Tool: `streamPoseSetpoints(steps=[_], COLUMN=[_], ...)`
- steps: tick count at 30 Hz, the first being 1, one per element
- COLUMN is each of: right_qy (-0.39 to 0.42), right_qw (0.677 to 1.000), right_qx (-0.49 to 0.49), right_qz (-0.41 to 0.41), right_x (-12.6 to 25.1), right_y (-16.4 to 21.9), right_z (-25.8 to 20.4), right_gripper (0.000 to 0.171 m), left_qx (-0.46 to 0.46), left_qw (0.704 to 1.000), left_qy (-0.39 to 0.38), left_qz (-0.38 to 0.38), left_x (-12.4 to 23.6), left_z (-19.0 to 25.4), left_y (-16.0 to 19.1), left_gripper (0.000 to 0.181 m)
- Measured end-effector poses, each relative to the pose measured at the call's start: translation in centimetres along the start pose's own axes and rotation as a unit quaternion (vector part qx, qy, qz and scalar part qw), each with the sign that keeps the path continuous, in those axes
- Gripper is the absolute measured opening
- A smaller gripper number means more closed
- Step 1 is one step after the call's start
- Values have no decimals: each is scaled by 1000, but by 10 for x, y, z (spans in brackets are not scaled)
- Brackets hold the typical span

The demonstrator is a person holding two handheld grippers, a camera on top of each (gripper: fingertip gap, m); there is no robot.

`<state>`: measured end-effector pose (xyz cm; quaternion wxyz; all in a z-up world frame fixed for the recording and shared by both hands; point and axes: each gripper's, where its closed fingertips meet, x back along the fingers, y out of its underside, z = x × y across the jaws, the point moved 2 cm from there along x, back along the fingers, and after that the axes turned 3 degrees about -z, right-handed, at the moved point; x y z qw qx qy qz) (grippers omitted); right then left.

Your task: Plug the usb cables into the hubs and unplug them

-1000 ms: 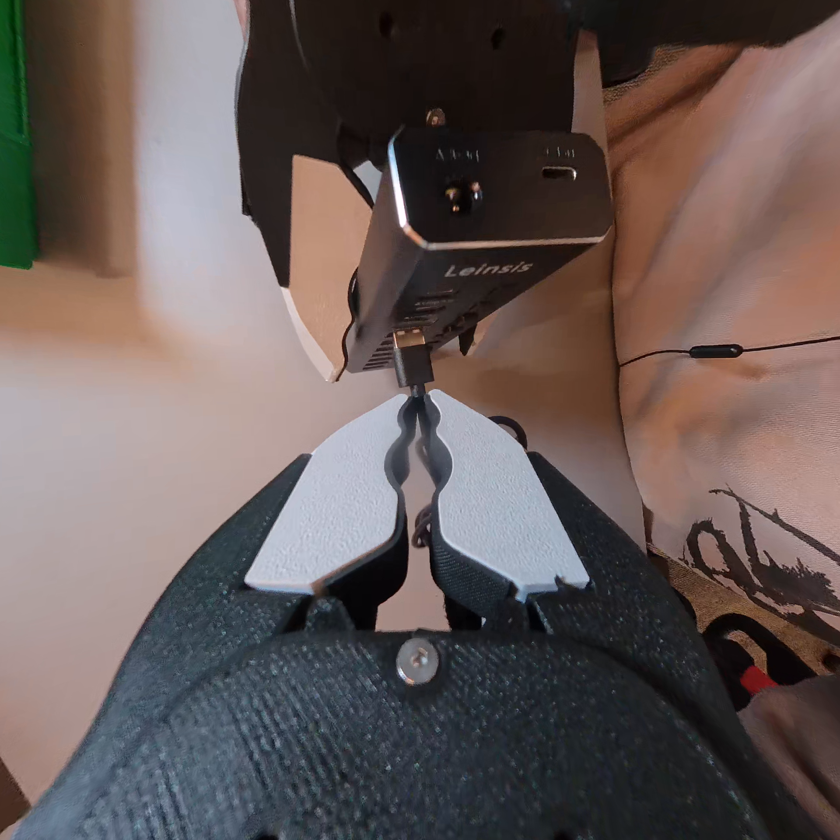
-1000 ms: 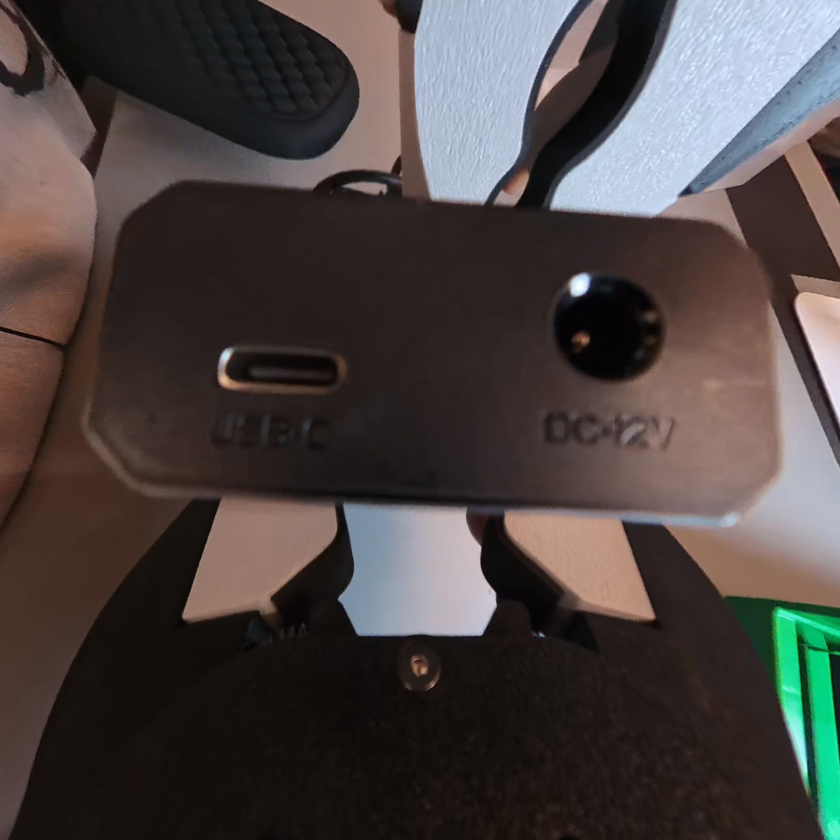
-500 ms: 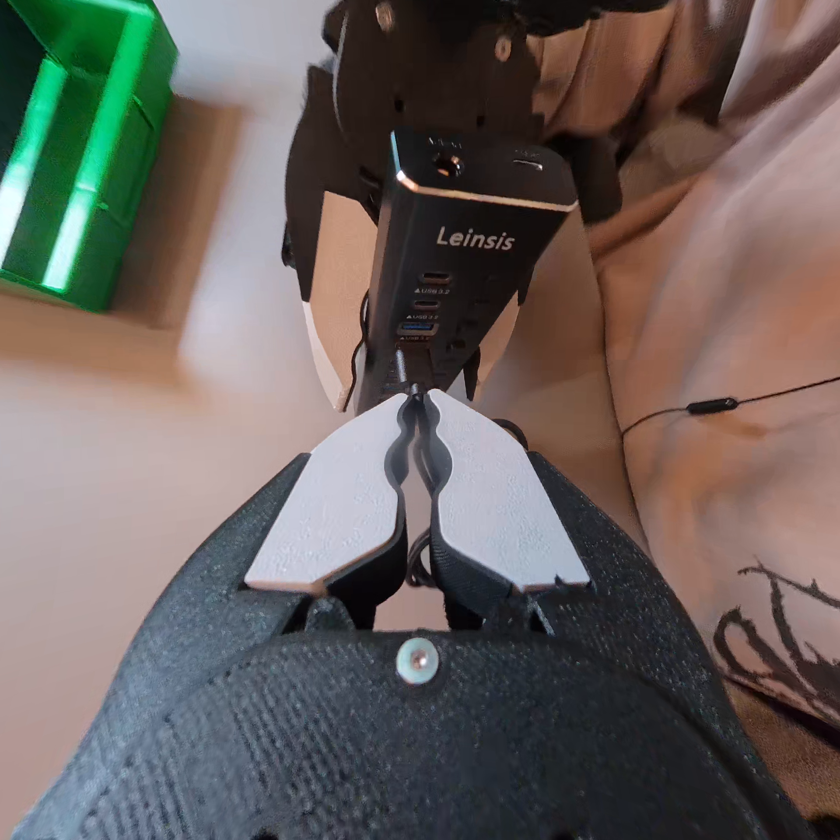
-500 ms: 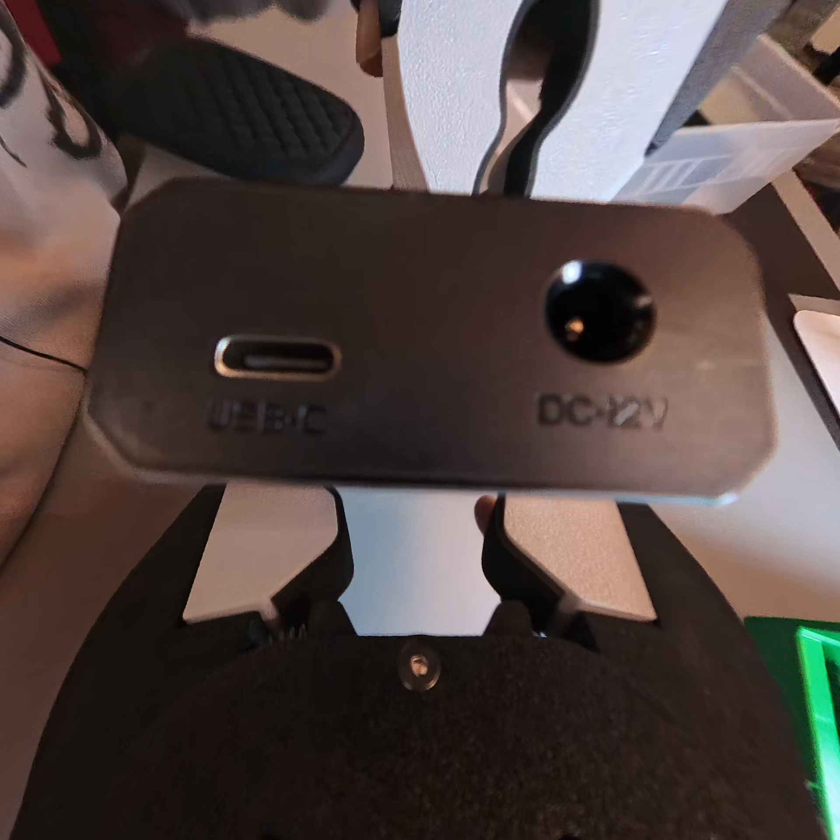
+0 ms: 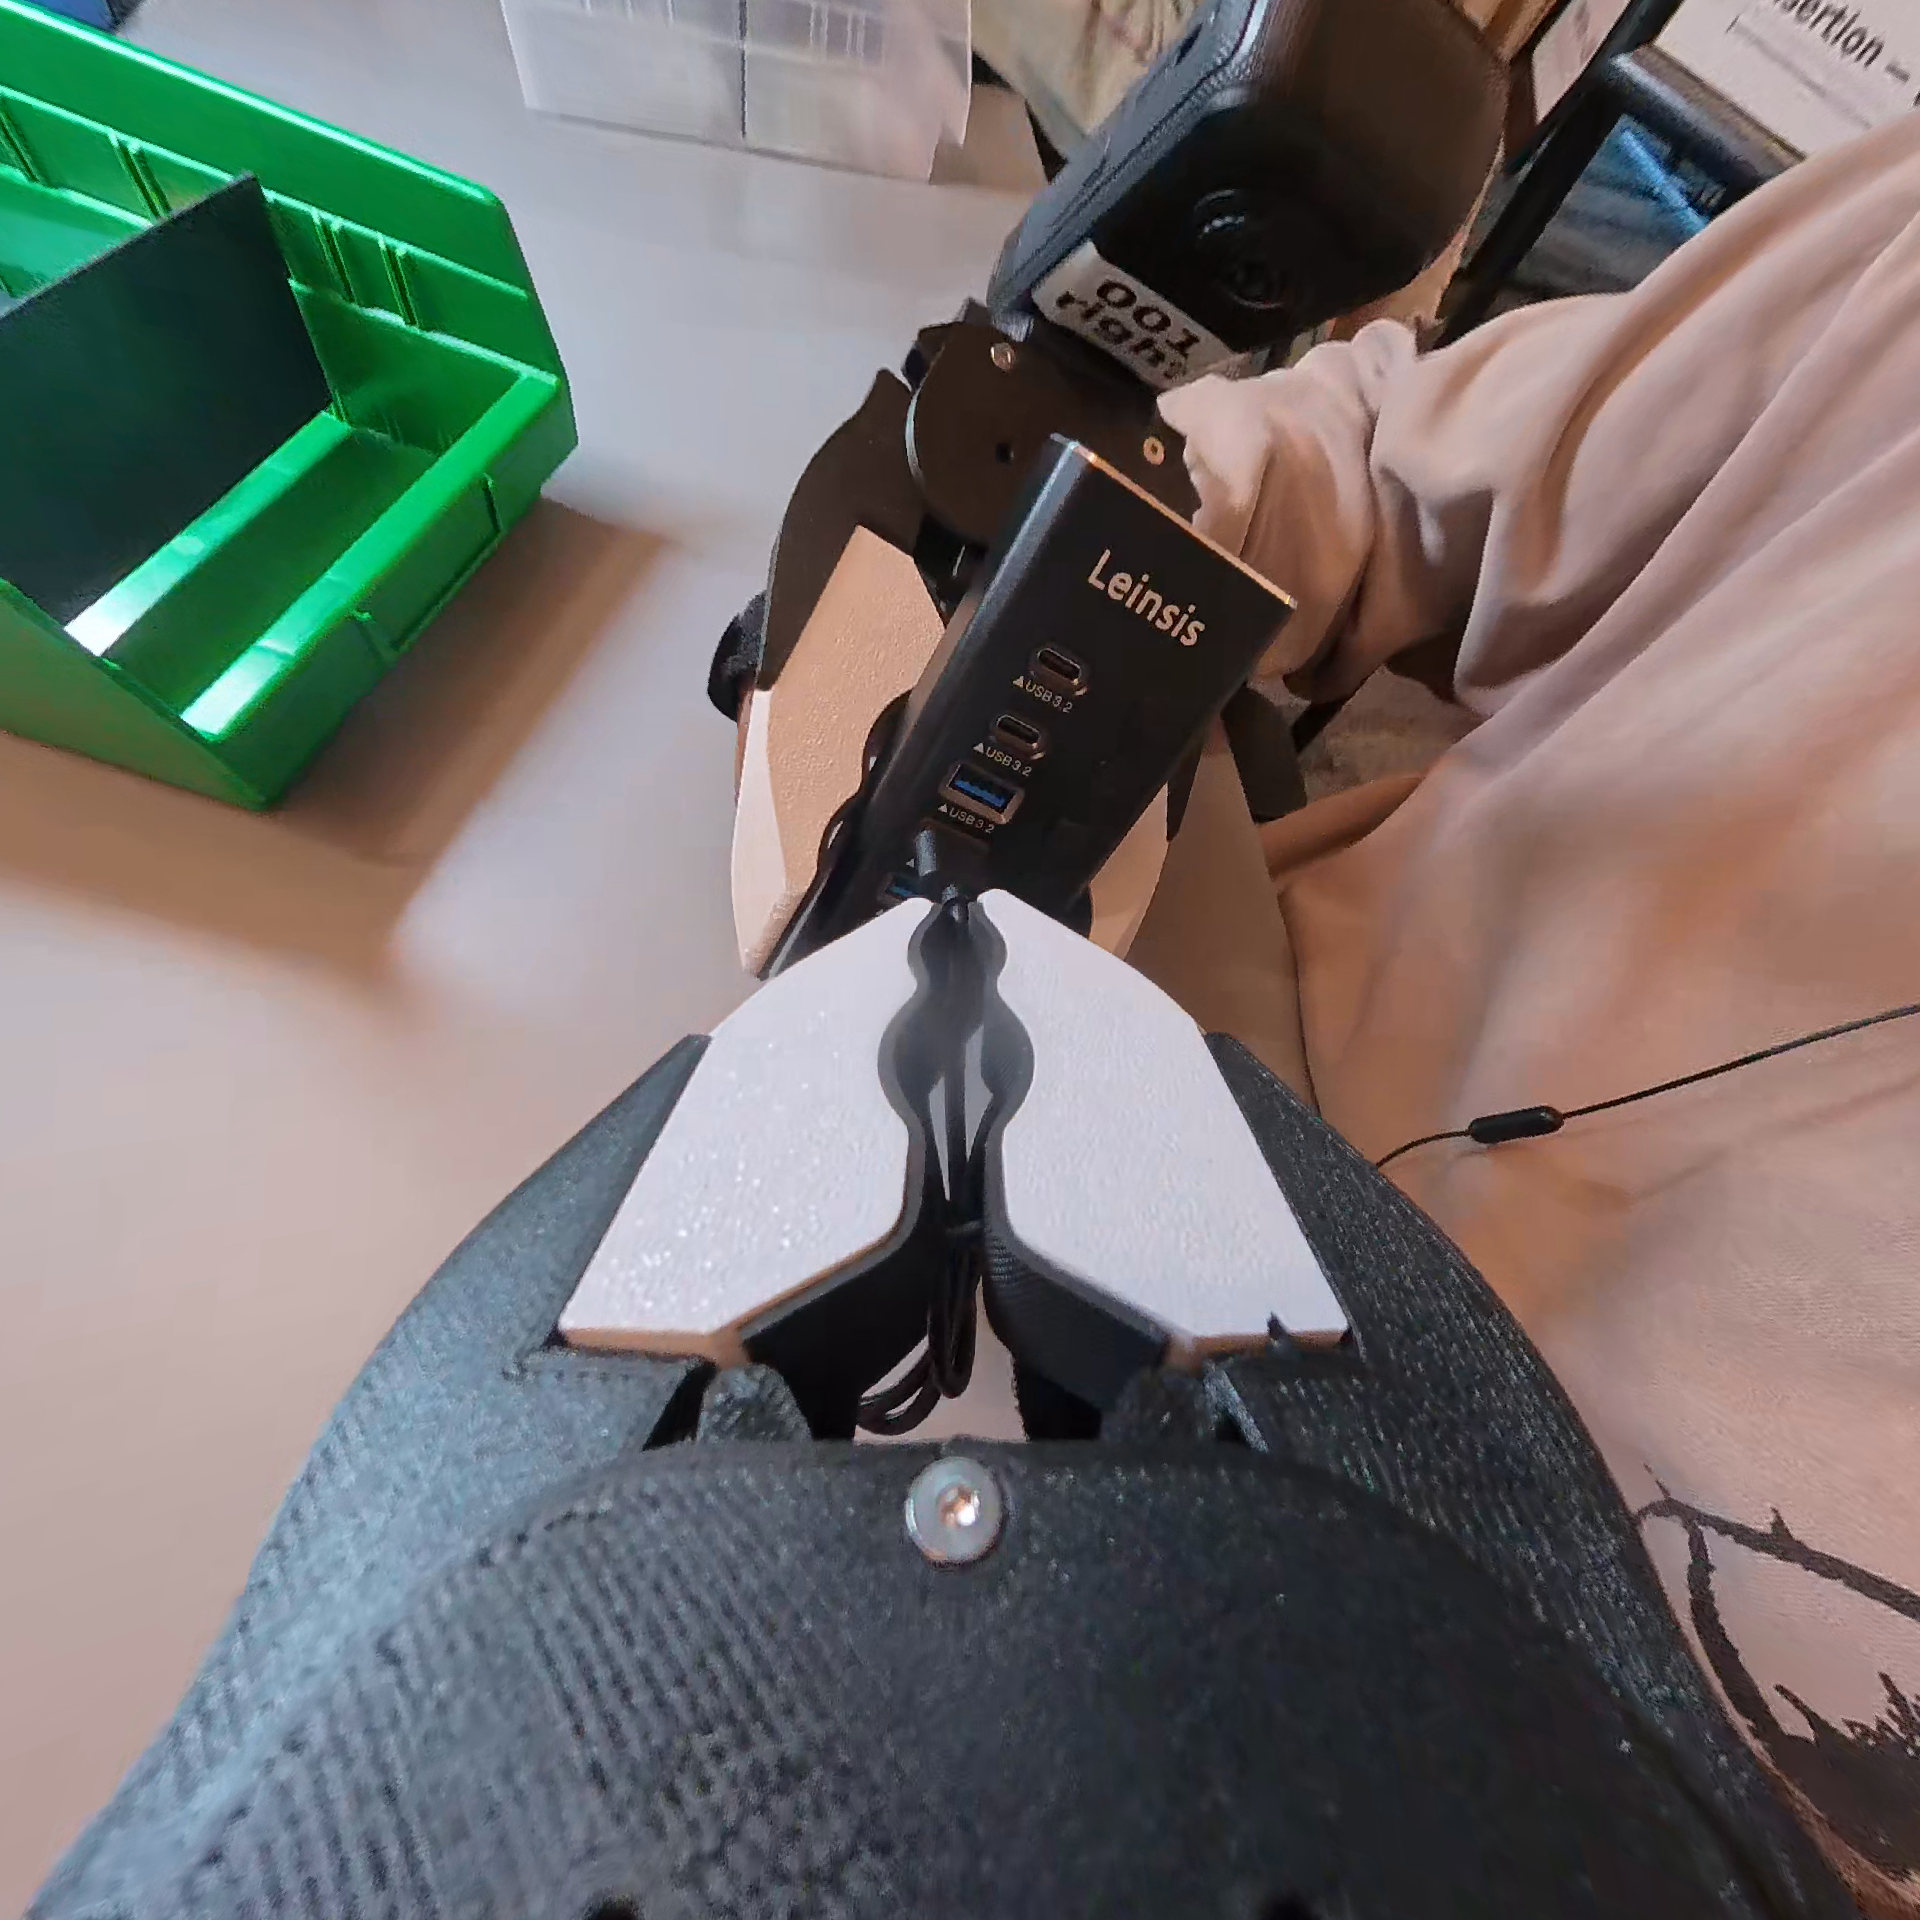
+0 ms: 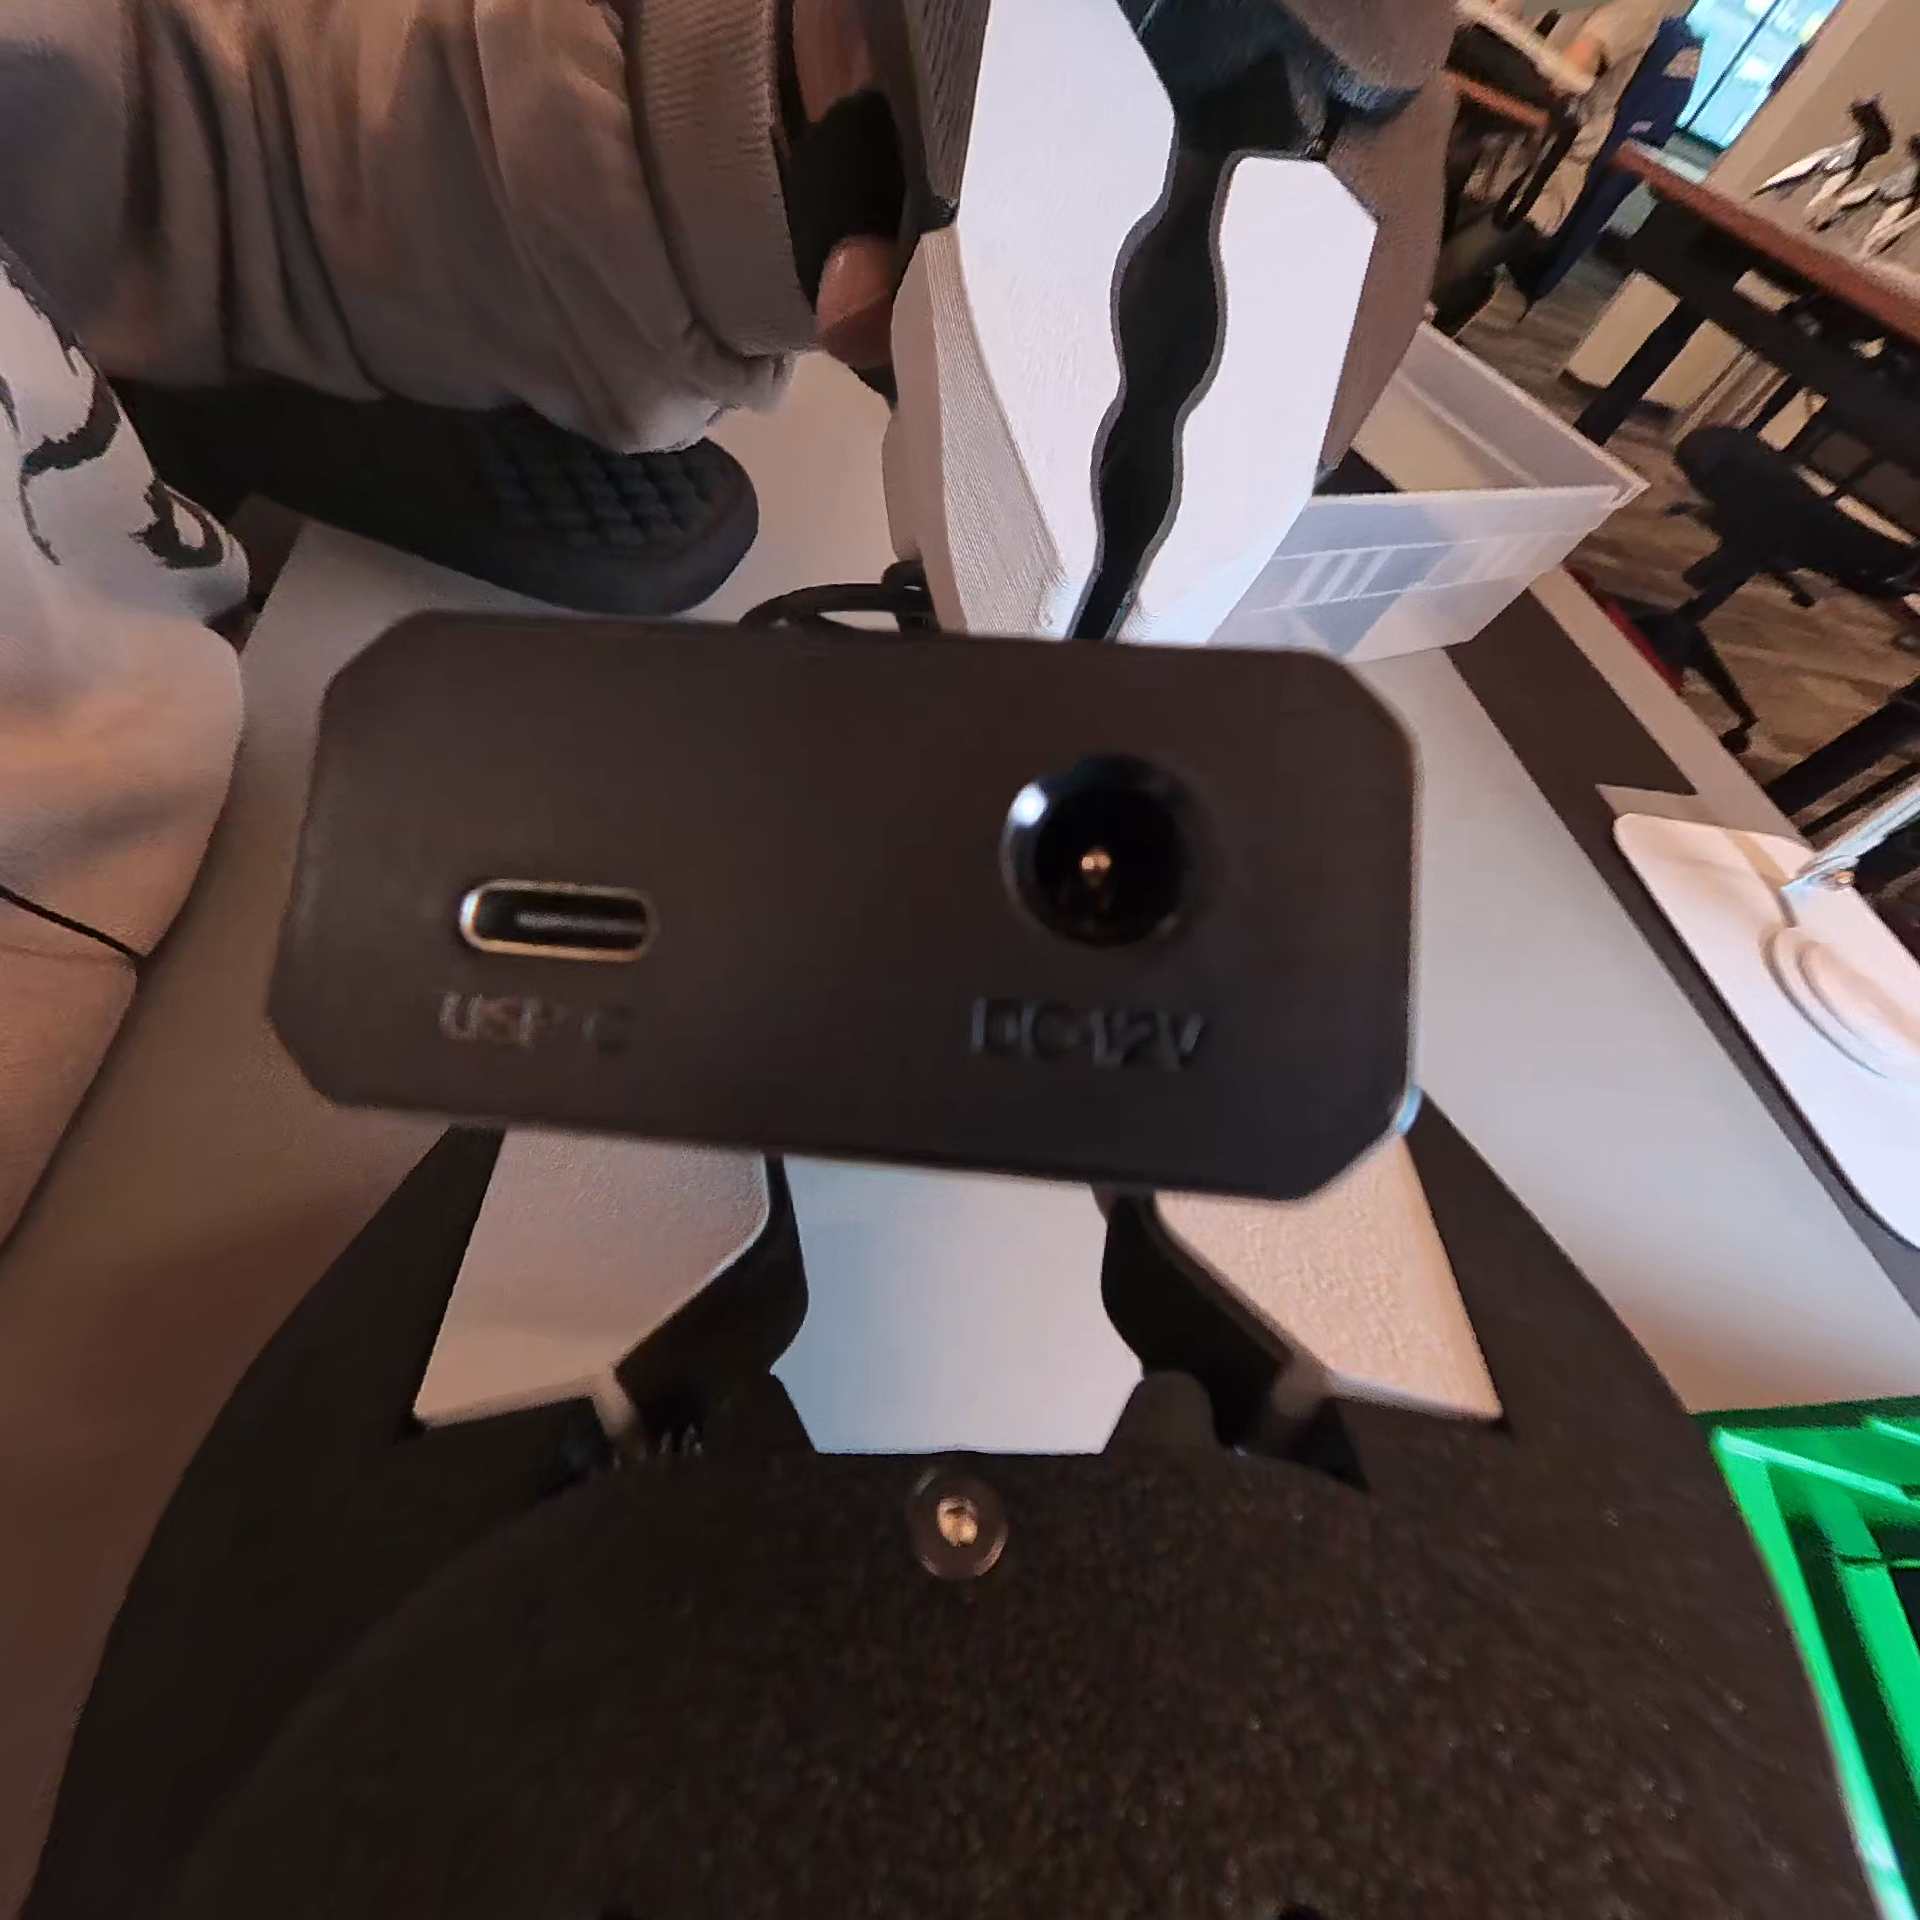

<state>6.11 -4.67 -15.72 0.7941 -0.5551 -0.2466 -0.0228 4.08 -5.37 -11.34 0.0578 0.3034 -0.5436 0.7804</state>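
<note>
My right gripper (image 6: 940,1195) is shut on a black USB hub (image 6: 831,894) and holds it above the table, its end face with a small oval port and a round socket toward the camera. In the left wrist view the hub (image 5: 1101,707) shows its row of ports. My left gripper (image 5: 961,914) is shut on a thin black USB cable (image 5: 951,1278) just behind its plug (image 5: 935,857). The plug sits in a lower port of the hub. The left gripper (image 6: 1101,613) shows white behind the hub in the right wrist view.
A green bin (image 5: 260,520) stands on the table at the left and shows in the right wrist view (image 6: 1849,1558). A clear plastic box (image 6: 1455,540) is behind it. A person's beige sleeve (image 5: 1558,727) fills the right. A white pad (image 6: 1766,935) lies far right. About 4 cm separates my left fingertips from my right.
Both grippers have swung together with hub and cable. The hub's port side now faces the left camera, and the green bin and plastic box have come into view. Both grips are unchanged.
</note>
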Motion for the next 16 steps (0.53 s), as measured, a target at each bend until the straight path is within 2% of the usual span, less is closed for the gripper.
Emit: streamPoseSetpoints(steps=[4, 6, 9, 13, 16], right_qy=[4, -1, -1, 17, 35], right_qw=[1000, 999, 998, 994, 988], right_qx=[3, -11, -39, -70, -88], right_qz=[15, 30, 48, 84, 120], right_x=[1, 3, 10, 28, 44], right_y=[-3, -6, -4, -8, -14], right_z=[0, 2, 8, 24, 37], right_gripper=[70, 70, 70, 70, 70], left_qx=[-23, -37, -47, -50, -29], left_qw=[1000, 999, 993, 960, 913], left_qy=[-7, -15, -53, -221, -385], left_qz=[9, 37, 96, 163, 133], left_x=[1, 7, 38, 125, 197], left_z=[2, 2, -5, -43, -83], left_y=[-2, -8, -25, -34, -5], left_gripper=[4, 4, 22, 29, 28])
